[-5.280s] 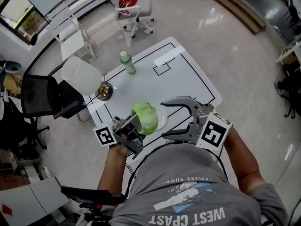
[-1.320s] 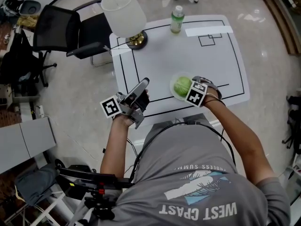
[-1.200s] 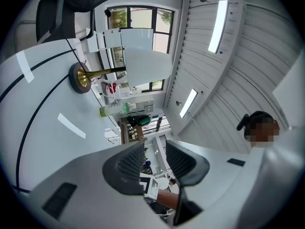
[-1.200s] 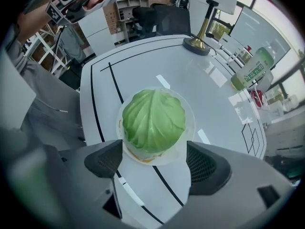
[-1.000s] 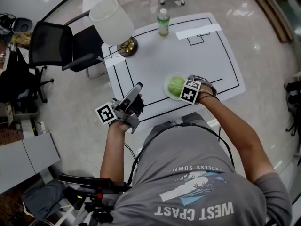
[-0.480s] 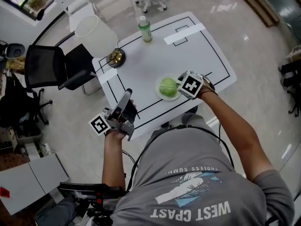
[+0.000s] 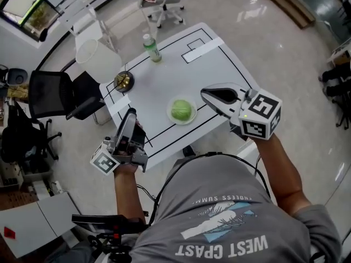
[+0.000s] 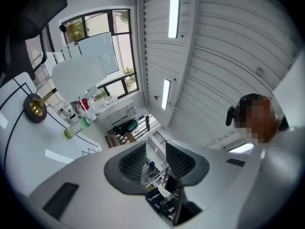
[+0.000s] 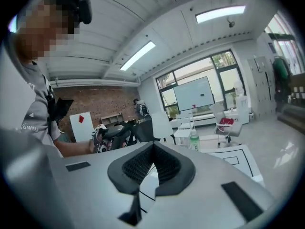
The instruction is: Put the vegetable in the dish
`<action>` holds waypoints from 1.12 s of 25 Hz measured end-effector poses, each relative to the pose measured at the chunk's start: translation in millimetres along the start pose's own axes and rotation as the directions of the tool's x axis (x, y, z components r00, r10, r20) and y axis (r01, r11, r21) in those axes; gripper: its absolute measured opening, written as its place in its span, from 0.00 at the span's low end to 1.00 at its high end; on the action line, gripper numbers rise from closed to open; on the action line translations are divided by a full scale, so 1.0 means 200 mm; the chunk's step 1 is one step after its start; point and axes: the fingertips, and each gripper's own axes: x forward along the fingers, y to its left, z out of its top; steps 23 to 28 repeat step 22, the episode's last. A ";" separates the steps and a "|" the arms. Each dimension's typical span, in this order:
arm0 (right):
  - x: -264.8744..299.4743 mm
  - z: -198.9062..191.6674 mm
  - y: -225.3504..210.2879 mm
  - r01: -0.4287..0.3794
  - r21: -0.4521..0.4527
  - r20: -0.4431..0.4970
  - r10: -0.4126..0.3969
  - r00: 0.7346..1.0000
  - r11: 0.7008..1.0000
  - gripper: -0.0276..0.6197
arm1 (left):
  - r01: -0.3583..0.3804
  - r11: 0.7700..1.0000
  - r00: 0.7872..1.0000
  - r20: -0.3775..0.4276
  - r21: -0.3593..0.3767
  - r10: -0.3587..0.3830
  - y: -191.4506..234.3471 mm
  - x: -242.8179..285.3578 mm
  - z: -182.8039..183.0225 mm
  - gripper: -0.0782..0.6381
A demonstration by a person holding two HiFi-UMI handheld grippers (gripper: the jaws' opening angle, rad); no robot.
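**Right gripper [image 7: 205, 93] lifted clear of shallow white dish [image 7: 170, 114]**

My right jaws have just closed, empty. Round green cabbage [image 7: 181, 110] lies in the dish, close to the white table's [image 7: 211, 64] edge nearest me. Left gripper [image 7: 130, 113] jaws: narrowly apart, empty.

White table [image 7: 164, 84] bears a dish [image 7: 169, 114], bottle [image 7: 151, 48], lamp [image 7: 98, 62] and tape strips [image 7: 203, 49].
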 end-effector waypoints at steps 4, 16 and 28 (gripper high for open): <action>-0.29 0.07 0.08 0.038 -0.063 0.048 -0.035 0.998 0.997 0.05 | 0.021 1.000 1.000 -0.015 0.020 -0.021 -0.16 0.11 -0.13 0.30; -0.99 0.07 0.21 0.061 -0.064 0.104 -0.054 0.993 0.996 0.05 | 0.010 0.999 0.998 -0.061 0.050 -0.007 -0.65 0.24 -0.54 0.30; -1.22 0.08 0.26 0.055 0.017 0.172 -0.057 0.983 0.998 0.05 | 0.016 0.997 0.997 -0.080 0.078 -0.010 -0.75 0.25 -0.67 0.30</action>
